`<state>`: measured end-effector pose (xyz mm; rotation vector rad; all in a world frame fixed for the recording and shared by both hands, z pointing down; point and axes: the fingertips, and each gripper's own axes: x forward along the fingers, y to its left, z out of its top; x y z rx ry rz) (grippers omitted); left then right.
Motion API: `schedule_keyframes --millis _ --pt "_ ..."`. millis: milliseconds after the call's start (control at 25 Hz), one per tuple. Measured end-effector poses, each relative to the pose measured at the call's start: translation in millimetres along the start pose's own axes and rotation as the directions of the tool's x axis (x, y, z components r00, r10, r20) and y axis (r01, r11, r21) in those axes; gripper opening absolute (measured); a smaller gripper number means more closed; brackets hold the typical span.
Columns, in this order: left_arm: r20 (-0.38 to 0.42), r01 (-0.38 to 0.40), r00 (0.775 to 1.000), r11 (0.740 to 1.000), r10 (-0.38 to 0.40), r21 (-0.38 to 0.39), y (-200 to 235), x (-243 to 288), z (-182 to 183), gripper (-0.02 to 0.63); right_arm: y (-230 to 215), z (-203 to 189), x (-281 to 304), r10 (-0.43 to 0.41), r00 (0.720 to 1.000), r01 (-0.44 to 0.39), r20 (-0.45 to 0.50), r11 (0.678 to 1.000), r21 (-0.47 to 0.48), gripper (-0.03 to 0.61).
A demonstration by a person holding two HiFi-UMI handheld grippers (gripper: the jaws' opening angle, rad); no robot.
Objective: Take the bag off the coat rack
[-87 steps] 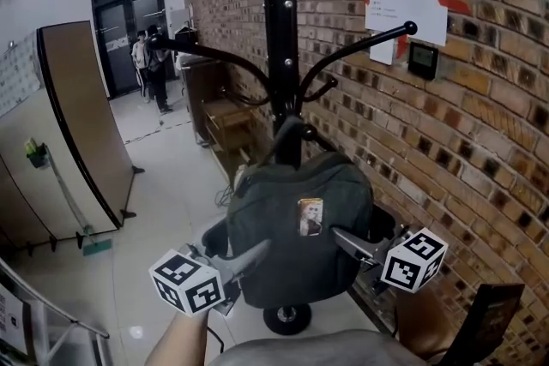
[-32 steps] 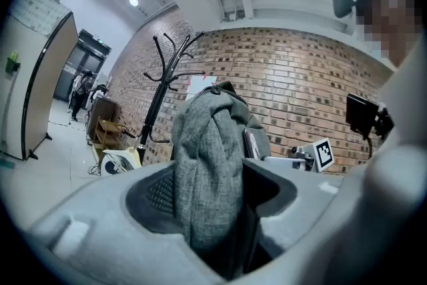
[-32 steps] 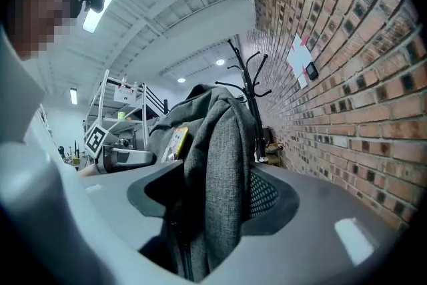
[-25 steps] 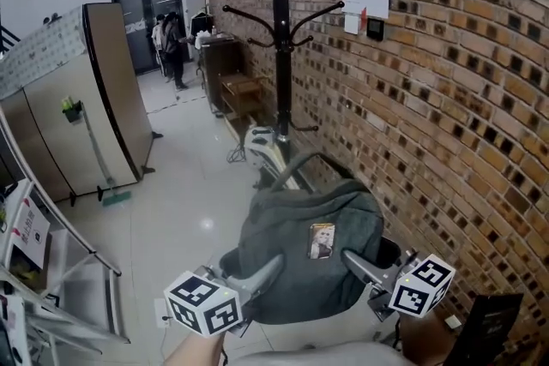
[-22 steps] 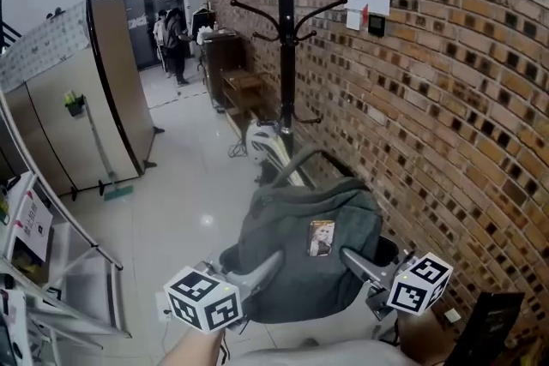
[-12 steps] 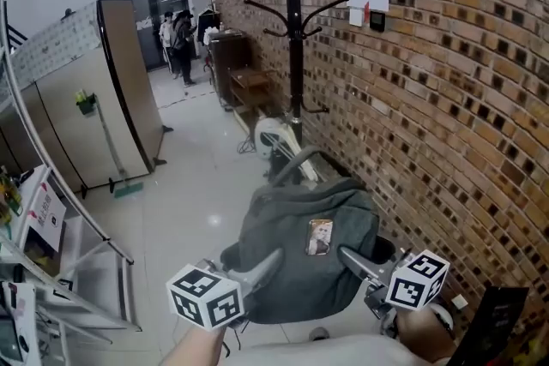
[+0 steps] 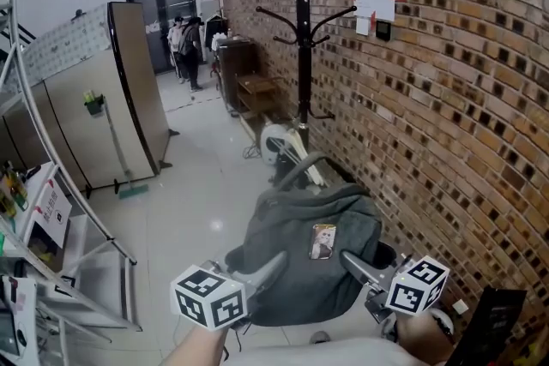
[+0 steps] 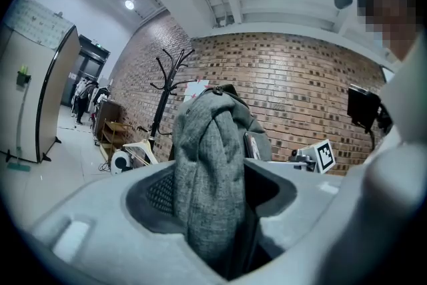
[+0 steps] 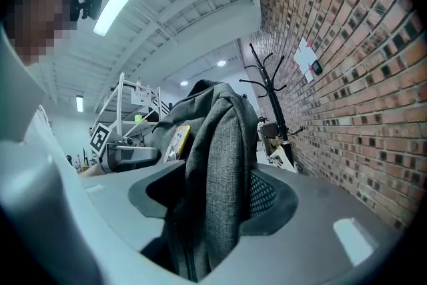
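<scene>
A grey backpack [image 7: 307, 263] with a small picture tag hangs in the air in front of me, held from both sides. My left gripper [image 7: 273, 263] is shut on its left edge. My right gripper [image 7: 352, 261] grips the right edge, its jaws closing a little tighter. In the left gripper view a fold of the backpack's grey fabric [image 8: 208, 173] fills the gap between the jaws. The right gripper view shows the backpack [image 9: 215, 163] pinched the same way. The black coat rack [image 7: 304, 39] stands bare by the brick wall, well beyond the bag.
The brick wall [image 7: 446, 99] runs along the right. A white appliance [image 7: 280, 143] sits at the rack's foot. A tall partition panel [image 7: 141, 90] and a metal shelf frame [image 7: 60, 219] stand at the left. People [image 7: 184, 43] stand by the far doors.
The bag has come away from the coat rack, which now stands much farther off and smaller. Both grippers keep their hold on the bag's sides.
</scene>
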<state>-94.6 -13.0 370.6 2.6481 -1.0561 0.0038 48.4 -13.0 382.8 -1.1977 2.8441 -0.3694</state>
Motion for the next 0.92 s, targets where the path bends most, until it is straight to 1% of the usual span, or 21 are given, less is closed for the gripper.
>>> schedule_keyframes --millis 520,920 --pt "-0.001 -0.003 1.0 0.999 0.003 -0.032 4.5 -7.5 -5.6 0.255 6.7 -7.4 3.9 0.004 1.0 -0.004 -0.013 1.0 0.005 0.242" --pt "0.003 -0.003 1.0 0.999 0.003 -0.033 7.8 -11.4 -5.0 0.253 11.5 -6.8 7.2 -0.006 1.0 0.006 -0.018 1.0 -0.002 0.241"
